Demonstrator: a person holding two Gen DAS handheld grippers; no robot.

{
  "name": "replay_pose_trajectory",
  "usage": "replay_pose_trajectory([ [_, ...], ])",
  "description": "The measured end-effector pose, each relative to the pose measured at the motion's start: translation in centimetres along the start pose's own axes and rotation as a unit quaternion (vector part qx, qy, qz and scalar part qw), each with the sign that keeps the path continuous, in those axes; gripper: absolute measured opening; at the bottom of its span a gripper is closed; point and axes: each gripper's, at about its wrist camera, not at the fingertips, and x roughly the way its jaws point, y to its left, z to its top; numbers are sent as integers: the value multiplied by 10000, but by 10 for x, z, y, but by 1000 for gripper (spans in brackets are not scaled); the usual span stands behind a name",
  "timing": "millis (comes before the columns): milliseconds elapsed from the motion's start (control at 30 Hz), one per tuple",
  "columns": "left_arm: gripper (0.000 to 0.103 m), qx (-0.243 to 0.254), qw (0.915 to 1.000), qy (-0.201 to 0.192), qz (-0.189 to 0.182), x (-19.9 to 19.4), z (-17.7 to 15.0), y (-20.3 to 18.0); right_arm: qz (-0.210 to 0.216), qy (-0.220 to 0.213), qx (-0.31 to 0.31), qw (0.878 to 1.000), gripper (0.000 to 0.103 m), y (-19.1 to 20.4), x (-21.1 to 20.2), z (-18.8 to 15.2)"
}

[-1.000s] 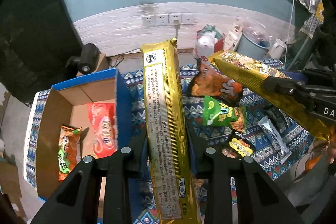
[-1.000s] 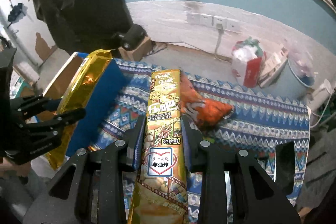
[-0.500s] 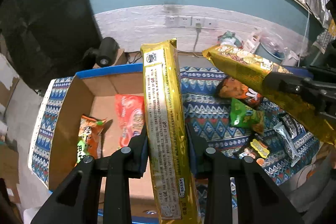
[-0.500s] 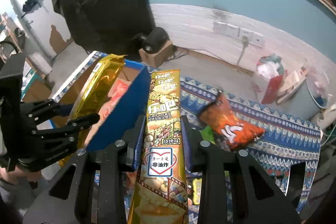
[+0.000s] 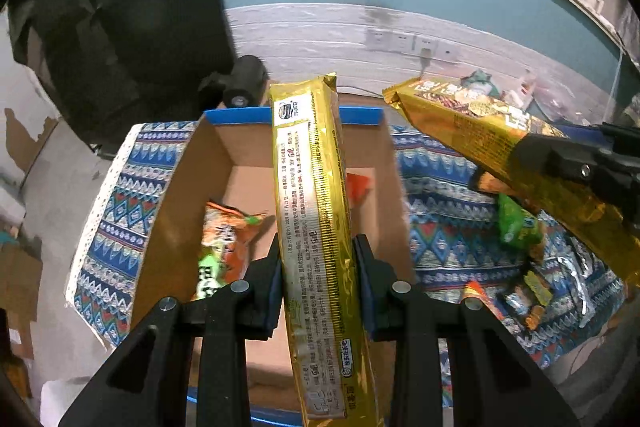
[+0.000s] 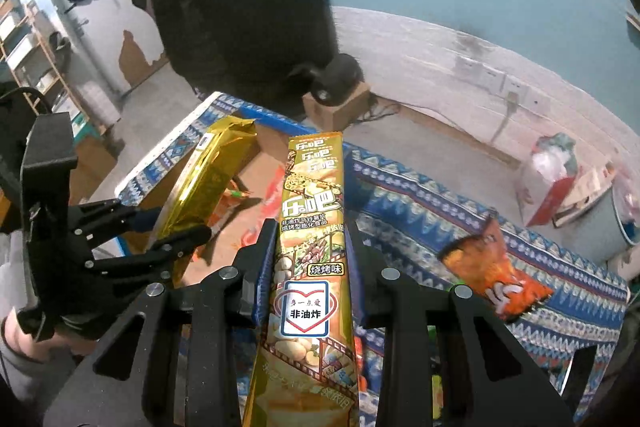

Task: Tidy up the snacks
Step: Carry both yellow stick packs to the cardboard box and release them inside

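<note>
1. Left gripper (image 5: 316,259) clamped on gold chip tube (image 5: 310,195), poised over cardboard box (image 5: 176,195).
2. Right gripper (image 6: 308,251) clamped on barbecue chip tube (image 6: 314,211), beside box.
3. Lower flat, clear of orange snack bag (image 5: 224,243), then release.

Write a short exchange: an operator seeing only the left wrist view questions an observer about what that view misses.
Operator: My left claw grips a gold pack. What's printed on the right claw's pack at the grip?
Observer: The printed pack shows a white heart badge just behind the fingers.
Operator: What's hidden behind that pack?
Observer: An orange bag lies on the patterned cloth.
</note>
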Motion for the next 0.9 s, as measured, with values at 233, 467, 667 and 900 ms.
replay_pose_trajectory([
  [233,32,-399,9986,252,250,28,2,39,106,168,-102,9998,30,24,31,9],
  [467,32,-464,9972,429,411,48,0,56,155,352,-154,9991,30,39,60,16],
  [667,34,-563,9953,612,493,56,-3,65,211,502,-123,9984,30,48,84,22],
  [900,50,-555,9948,613,599,43,-4,73,229,686,-170,9972,30,57,110,24],
])
